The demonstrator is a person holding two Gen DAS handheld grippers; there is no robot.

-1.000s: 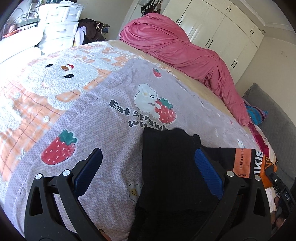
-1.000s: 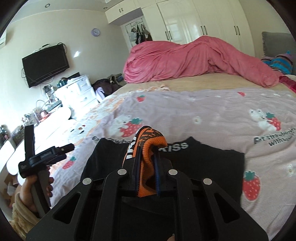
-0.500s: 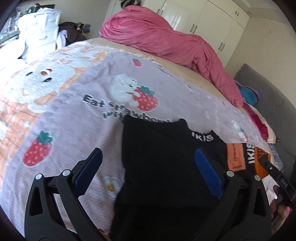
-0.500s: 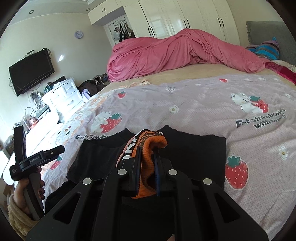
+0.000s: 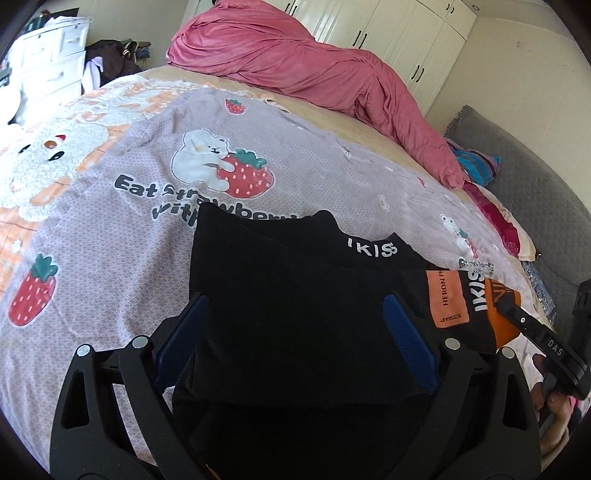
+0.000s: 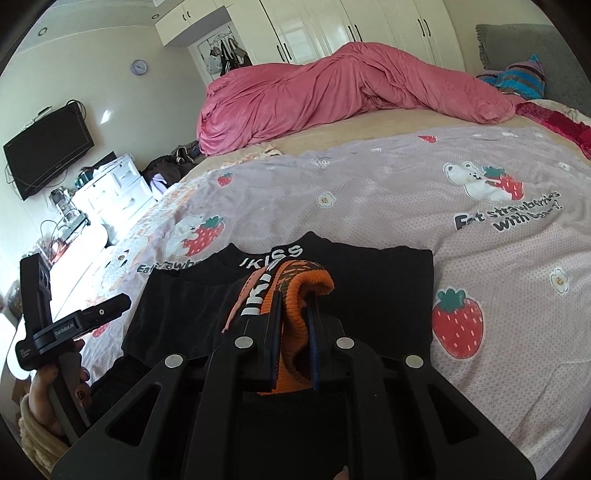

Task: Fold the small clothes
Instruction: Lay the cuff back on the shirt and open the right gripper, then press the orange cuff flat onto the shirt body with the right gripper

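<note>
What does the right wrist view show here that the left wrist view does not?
Only the right wrist view shows the wall TV, the clock, and the right tongs shut on the orange waistband.

Only the left wrist view shows the left tongs from behind, their jaws closing, wide apart, with the black garment between them, and the orange "HERON" label.

Both show the strawberry bedspread, the pink duvet, the white wardrobe and the garment's "IKISS" band.
</note>
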